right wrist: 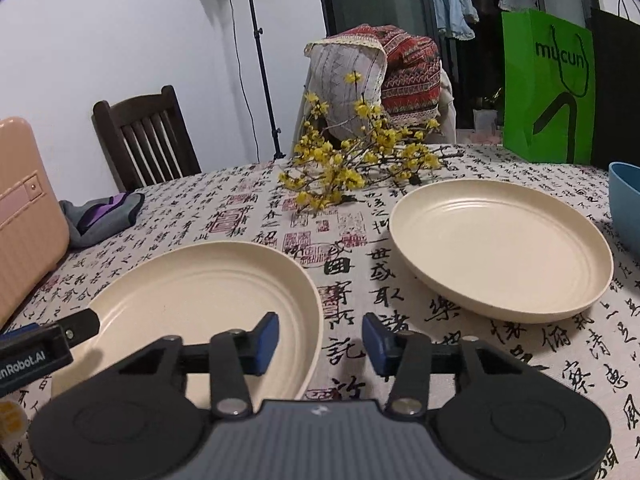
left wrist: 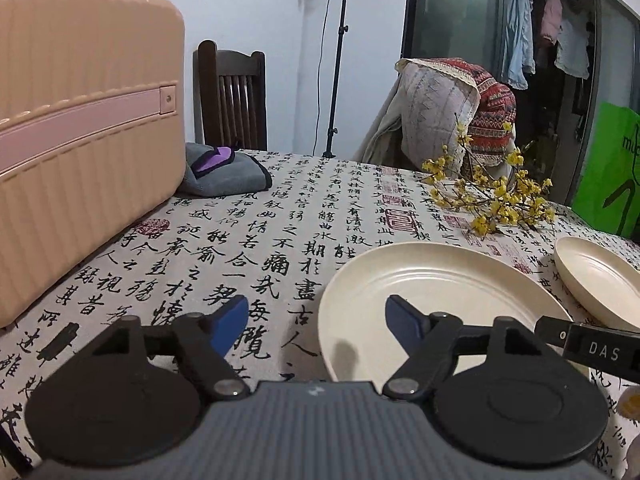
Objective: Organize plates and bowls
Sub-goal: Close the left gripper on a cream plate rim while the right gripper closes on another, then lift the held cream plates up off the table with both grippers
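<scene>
A pink suitcase [left wrist: 80, 120], cut off by the frame, stands left of the near cream plate [right wrist: 192, 300]. A second plate [right wrist: 500, 248] lies right of it, apart. A blue bowl [right wrist: 626, 204] beyond is mostly cropped. The left gripper [left wrist: 316, 324] straddles the near plate's left rim, spread wide; the right gripper [right wrist: 320, 340], also spread, straddles its right rim.

White wall [right wrist: 120, 32] at 11 o'clock, dark wood chair [right wrist: 146, 140] below it. Light stand [left wrist: 338, 60] at 12, lamp glare up top. Dark glass door [left wrist: 456, 8] at 1–2 w/ hanging clothes [left wrist: 518, 32]. Draped chair [right wrist: 384, 76] behind table w/ calligraphy cloth [left wrist: 248, 248].
</scene>
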Action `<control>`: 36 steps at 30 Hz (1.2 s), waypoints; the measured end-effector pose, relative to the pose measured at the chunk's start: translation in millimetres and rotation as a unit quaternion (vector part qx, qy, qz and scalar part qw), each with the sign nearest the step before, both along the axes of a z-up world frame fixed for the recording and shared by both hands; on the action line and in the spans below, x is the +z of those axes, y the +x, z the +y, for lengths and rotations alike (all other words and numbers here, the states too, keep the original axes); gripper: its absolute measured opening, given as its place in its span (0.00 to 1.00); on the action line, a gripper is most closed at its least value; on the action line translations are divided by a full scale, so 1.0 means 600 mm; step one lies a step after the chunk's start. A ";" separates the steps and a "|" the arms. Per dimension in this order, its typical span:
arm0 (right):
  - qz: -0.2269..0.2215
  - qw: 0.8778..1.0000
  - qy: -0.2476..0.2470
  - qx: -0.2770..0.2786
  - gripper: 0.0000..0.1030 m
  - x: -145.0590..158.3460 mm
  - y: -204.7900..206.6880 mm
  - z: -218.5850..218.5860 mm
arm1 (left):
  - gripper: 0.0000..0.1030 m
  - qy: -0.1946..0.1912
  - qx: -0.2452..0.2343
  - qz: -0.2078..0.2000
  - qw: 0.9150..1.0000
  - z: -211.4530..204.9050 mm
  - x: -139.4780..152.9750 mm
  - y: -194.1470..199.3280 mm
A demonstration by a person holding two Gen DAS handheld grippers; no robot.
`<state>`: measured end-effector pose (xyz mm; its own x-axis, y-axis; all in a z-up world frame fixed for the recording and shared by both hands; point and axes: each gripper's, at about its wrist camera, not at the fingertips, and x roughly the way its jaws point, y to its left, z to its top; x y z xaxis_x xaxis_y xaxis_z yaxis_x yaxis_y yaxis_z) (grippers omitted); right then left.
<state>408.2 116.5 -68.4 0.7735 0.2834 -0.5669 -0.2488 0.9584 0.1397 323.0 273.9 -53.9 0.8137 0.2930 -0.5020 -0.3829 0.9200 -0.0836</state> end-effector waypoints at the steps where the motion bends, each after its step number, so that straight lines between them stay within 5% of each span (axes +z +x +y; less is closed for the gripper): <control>1: 0.002 1.000 0.000 0.001 0.37 -0.001 0.001 0.000 | 0.74 -0.001 0.000 0.000 1.000 0.000 -0.001 0.000; 16: 0.008 1.000 -0.009 0.014 0.18 -0.004 0.001 0.010 | 0.42 -0.012 -0.013 0.015 1.000 0.000 -0.008 0.010; 25: 0.004 1.000 -0.017 0.017 0.16 -0.003 -0.001 0.015 | 0.26 -0.016 -0.018 0.020 1.000 -0.001 -0.010 0.013; 36: -0.008 0.999 -0.032 0.019 0.14 0.000 -0.009 0.022 | 0.20 -0.016 -0.020 0.024 0.999 -0.002 -0.011 0.014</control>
<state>402.9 129.7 -68.4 0.7721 0.2759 -0.5725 -0.2860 0.9553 0.0746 331.3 272.6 -60.5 0.7990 0.2442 -0.5495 -0.3510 0.9314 -0.0964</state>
